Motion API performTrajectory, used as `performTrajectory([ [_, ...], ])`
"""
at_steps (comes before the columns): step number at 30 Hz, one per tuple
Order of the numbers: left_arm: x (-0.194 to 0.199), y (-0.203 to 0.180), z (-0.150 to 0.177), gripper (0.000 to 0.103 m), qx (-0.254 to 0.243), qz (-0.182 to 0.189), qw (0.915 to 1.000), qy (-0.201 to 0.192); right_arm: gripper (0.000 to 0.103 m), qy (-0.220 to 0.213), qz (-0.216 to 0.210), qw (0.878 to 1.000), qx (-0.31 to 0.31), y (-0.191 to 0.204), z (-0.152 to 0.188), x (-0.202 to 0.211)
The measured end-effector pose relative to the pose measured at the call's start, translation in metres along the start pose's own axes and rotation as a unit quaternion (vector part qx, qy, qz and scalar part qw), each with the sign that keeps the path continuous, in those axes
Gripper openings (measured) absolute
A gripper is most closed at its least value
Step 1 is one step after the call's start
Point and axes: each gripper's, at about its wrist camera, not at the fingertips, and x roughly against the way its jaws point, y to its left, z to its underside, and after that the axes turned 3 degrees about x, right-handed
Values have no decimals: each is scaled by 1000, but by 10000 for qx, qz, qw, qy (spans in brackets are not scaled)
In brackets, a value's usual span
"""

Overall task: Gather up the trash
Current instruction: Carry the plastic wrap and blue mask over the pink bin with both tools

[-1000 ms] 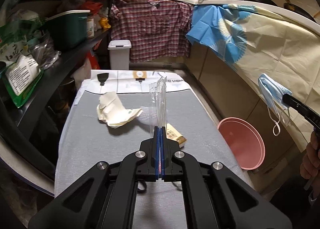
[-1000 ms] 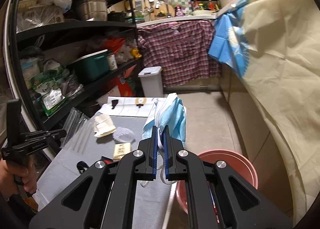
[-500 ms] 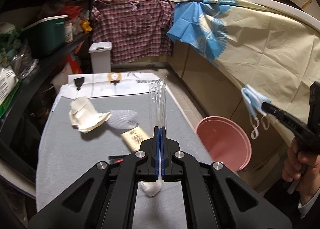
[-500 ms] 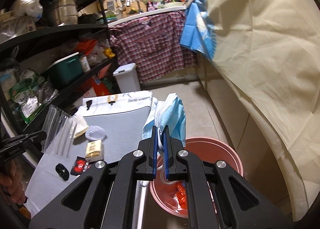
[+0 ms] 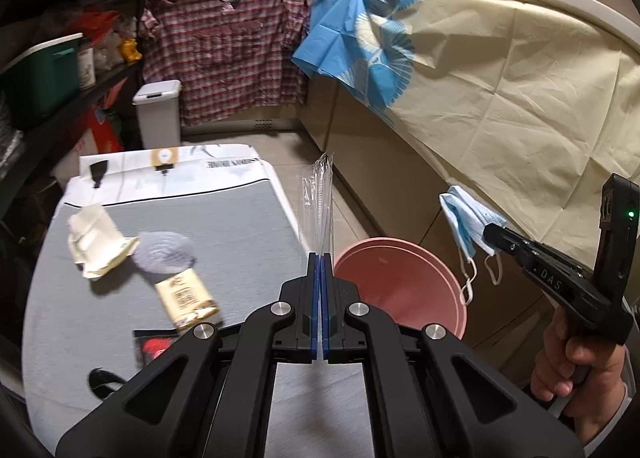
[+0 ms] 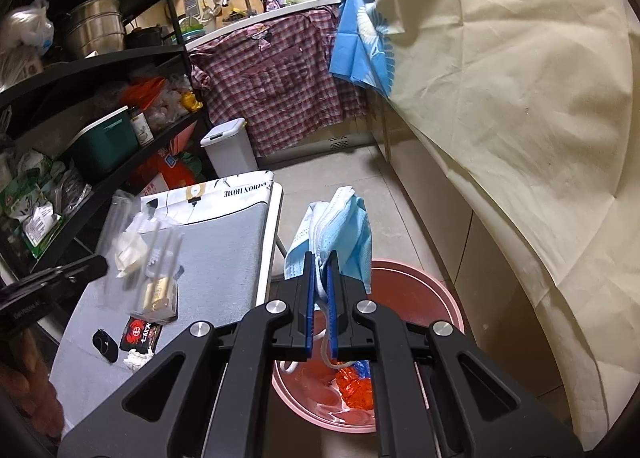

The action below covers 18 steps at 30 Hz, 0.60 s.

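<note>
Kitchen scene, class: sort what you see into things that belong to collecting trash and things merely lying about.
Belongs to the job:
left claw gripping clear wrapper
right claw gripping face mask
pink bucket
crumpled paper
snack packet

Lying about:
plaid shirt
white bin
green box

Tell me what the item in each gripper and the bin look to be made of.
Clear wrapper in left gripper: thin glossy plastic film, see-through with glints. Face mask in right gripper: matte pleated light-blue fabric, likely nonwoven, white ear loops. Pink bucket: smooth moulded plastic, apparently.
</note>
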Motion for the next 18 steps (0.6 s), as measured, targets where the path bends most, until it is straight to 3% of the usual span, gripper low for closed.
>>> performTrajectory([
  [18, -62, -56, -8, 1, -264, 377, 9982, 393, 6, 216, 238, 9988, -360, -24, -5, -24],
])
